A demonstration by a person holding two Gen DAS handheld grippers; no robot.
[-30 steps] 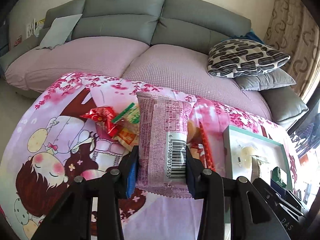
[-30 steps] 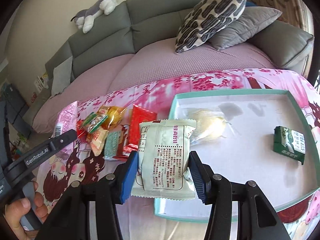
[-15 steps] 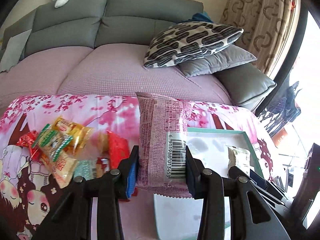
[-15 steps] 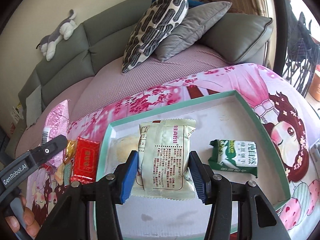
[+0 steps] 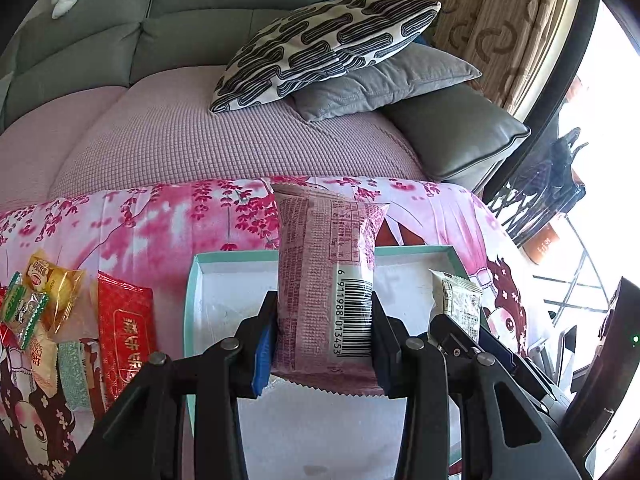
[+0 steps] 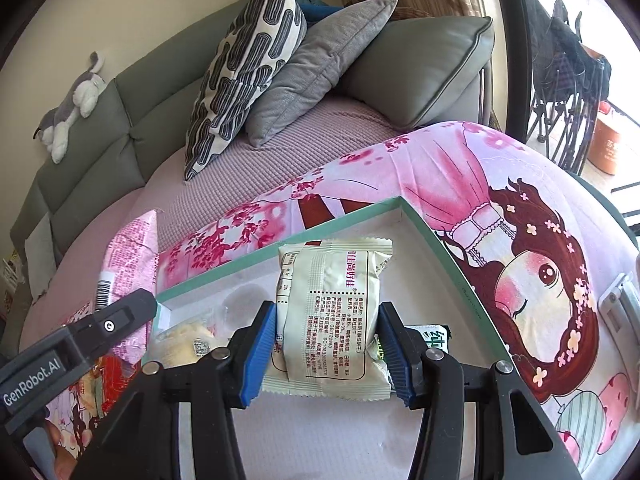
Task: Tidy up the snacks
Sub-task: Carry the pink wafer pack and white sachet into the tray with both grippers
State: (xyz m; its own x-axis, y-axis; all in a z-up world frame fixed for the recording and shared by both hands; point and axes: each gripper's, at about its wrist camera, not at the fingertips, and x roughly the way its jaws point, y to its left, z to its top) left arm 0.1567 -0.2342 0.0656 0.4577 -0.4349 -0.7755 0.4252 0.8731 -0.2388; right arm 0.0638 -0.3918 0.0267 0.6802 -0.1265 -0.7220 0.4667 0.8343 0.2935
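Note:
My left gripper [image 5: 324,344] is shut on a pink snack packet [image 5: 326,280] with a barcode, held upright over the left part of a white tray with a teal rim [image 5: 192,292]. My right gripper [image 6: 326,350] is shut on a pale green snack packet [image 6: 332,312], held above the same tray [image 6: 352,214]. In the right wrist view the pink packet [image 6: 128,256] and the left gripper's arm show at the left. In the tray lie a clear-wrapped yellow pastry [image 6: 184,340] and a green carton [image 6: 434,338], partly hidden by my finger.
Loose snacks lie left of the tray on the pink cartoon cloth [image 5: 160,216]: a red packet [image 5: 126,332], a yellow sweet [image 5: 50,284] and small green ones [image 5: 22,312]. Behind is a grey sofa with a patterned cushion [image 5: 320,48]. A drying rack [image 6: 568,60] stands at the right.
Both grippers have swung right with their packets, from over the snack pile to over the tray. The tray has come under both packets; the green carton is now partly hidden behind the right finger.

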